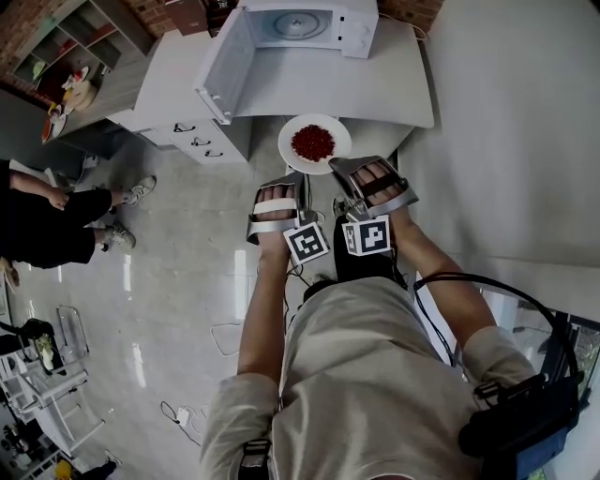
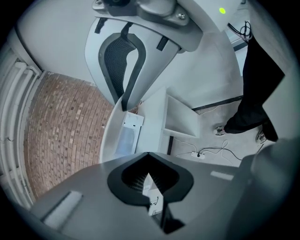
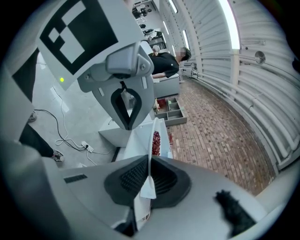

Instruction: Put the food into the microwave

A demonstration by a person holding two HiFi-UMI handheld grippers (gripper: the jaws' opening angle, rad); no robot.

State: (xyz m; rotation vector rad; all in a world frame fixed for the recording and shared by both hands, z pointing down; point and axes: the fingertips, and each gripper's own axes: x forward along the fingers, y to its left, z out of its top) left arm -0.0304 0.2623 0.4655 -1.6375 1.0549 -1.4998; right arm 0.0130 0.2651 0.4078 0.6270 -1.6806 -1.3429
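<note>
A white plate (image 1: pixel 314 142) heaped with red food hangs in front of the white table, held at its near rim from both sides. My left gripper (image 1: pixel 298 176) is shut on the rim's left part; a white sliver of the plate (image 2: pixel 149 182) shows between its jaws. My right gripper (image 1: pixel 341 169) is shut on the right part, where the plate (image 3: pixel 153 136) runs edge-on out of the jaws with the red food on it. The microwave (image 1: pixel 302 26) stands beyond the plate on the table, its door (image 1: pixel 225 67) swung wide to the left.
The white table (image 1: pixel 384 98) carries the microwave, with a drawer cabinet (image 1: pixel 202 141) at its left. A seated person (image 1: pixel 56 220) is at the far left. A power strip and cables (image 2: pixel 201 153) lie on the floor. A pale wall (image 1: pixel 506 122) is at the right.
</note>
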